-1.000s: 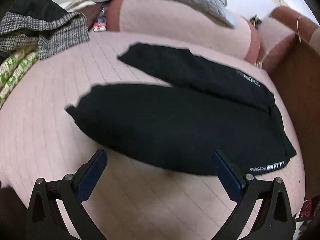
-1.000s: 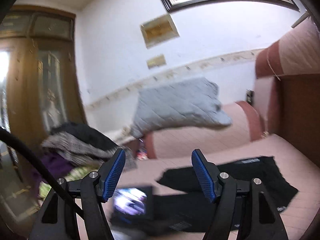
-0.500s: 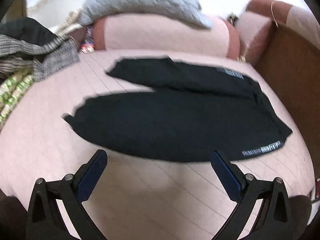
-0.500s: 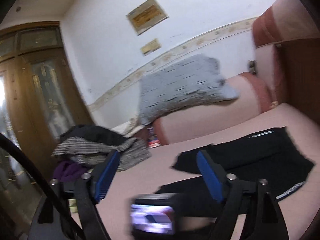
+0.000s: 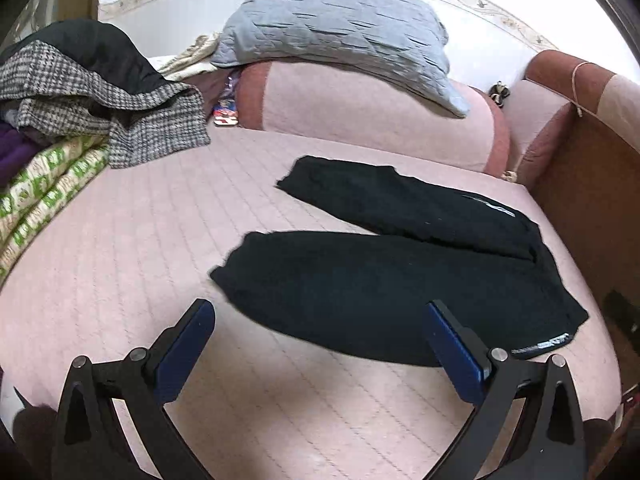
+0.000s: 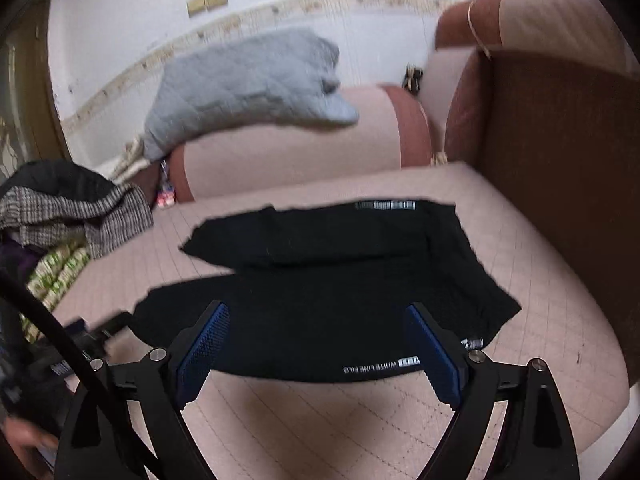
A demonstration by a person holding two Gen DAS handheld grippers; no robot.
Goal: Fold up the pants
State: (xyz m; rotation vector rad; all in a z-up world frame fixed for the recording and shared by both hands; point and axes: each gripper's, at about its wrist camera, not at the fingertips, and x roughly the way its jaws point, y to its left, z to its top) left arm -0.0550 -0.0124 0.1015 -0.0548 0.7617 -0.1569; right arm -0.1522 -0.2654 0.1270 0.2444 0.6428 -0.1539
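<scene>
Black fabric pants lie flat on the pink quilted bed cover, legs splayed apart toward the left, waistband toward the brown wooden bed frame on the right. Nearest, the left gripper hangs over the cover with its blue-padded jaws spread wide, nothing between them. The right gripper hovers above the near pant leg; its jaws have just been opening and stand wide, with cloth below them but not pinched. White lettering along the near waistband edge reads mirrored in the right wrist view, roughly "WHITE LINE", the rest too small to make out; a second white label strip on the far hip is blurred. To the left, a heap of houndstooth and dark clothes sits on a green-and-cream patterned blanket, partly cut off by the lens edge. Farther back, a grey quilted pillow rests on a pink bolster; a small colourful packet beside it is unreadable.
</scene>
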